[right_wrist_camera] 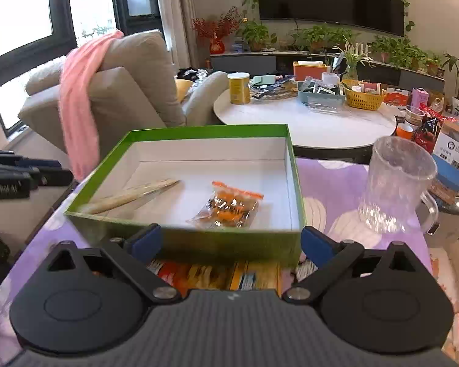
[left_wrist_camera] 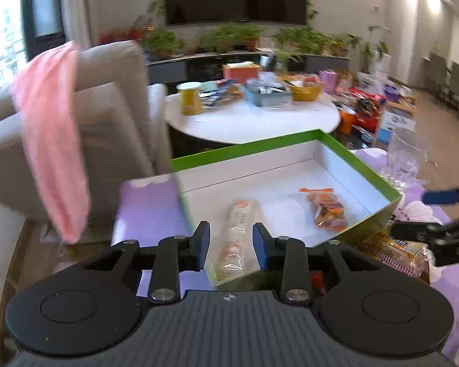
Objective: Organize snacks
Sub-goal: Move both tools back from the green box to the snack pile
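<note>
Left wrist view
Left gripper: the left gripper (left_wrist_camera: 231,246) has its blue-padded jaws apart, clasping nothing.
Box: a shallow green cardboard box with a white inside (left_wrist_camera: 361,160) sits just ahead of the fingers, on a purple flowered cloth (left_wrist_camera: 150,211).
Long snack: a long pale wrapped snack bar (left_wrist_camera: 235,238) lies in the box, seen through the gap between the fingers, touching neither.
Orange snack: a clear packet of orange snacks (left_wrist_camera: 326,209) lies ahead and to the right, apart from the bar.
Outside the box: a yellow-brown crinkly packet (left_wrist_camera: 394,250) rests to the right, under the right gripper (left_wrist_camera: 413,211).

Right wrist view
Right gripper: its jaws stand wide, released, with nothing between the pads.
Box: the green box (right_wrist_camera: 180,241) is directly ahead, its near wall spanning the gap between the fingers.
Contents: the long bar (right_wrist_camera: 128,197) lies ahead left, the orange packet (right_wrist_camera: 229,206) ahead centre.
Below the fingers: colourful snack packets (right_wrist_camera: 217,275) lie near the box's front wall.
Jug: a clear plastic jug (right_wrist_camera: 394,183) stands ahead right.
</note>
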Demonstrator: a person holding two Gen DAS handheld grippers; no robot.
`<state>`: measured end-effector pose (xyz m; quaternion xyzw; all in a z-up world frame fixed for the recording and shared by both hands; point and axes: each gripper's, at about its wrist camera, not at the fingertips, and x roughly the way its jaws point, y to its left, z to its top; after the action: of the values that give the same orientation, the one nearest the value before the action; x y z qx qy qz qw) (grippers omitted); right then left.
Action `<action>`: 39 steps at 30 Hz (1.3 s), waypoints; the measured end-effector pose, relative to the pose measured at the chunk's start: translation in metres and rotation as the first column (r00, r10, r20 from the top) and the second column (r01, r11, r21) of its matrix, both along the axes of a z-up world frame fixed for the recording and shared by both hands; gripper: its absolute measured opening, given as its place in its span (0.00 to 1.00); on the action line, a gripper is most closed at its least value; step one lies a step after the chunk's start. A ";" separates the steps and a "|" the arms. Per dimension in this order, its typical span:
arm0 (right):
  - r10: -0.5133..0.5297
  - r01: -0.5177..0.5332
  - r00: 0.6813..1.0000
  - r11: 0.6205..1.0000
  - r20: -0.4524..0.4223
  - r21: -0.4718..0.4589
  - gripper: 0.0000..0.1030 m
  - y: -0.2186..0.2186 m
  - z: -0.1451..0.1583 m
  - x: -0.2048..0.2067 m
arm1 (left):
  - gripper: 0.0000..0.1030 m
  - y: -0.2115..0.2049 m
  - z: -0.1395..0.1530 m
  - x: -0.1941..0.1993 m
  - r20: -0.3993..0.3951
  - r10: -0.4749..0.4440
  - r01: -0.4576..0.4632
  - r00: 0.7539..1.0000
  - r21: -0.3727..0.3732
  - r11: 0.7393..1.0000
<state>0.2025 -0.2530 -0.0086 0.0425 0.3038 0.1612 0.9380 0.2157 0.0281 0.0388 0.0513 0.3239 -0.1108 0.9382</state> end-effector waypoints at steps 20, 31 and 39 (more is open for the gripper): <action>0.034 -0.039 0.992 0.999 -0.119 -0.036 0.65 0.012 -0.038 -0.052 | 0.28 0.028 -0.057 -0.035 -0.116 0.048 -0.066 0.992 -0.154 0.986; 0.044 -0.047 0.988 0.999 -0.147 -0.016 0.65 0.015 -0.046 -0.058 | 0.28 0.008 -0.070 -0.018 -0.131 0.034 -0.045 0.991 -0.077 0.996; 0.047 -0.049 0.985 0.999 -0.168 -0.007 0.65 0.017 -0.049 -0.051 | 0.28 0.004 -0.093 -0.005 -0.158 0.040 -0.053 0.987 -0.084 0.995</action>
<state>0.1518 -0.2361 -0.0580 0.0432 0.3833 0.1780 0.9053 0.2109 0.0324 -0.0544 -0.0066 0.3924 -0.1068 0.9136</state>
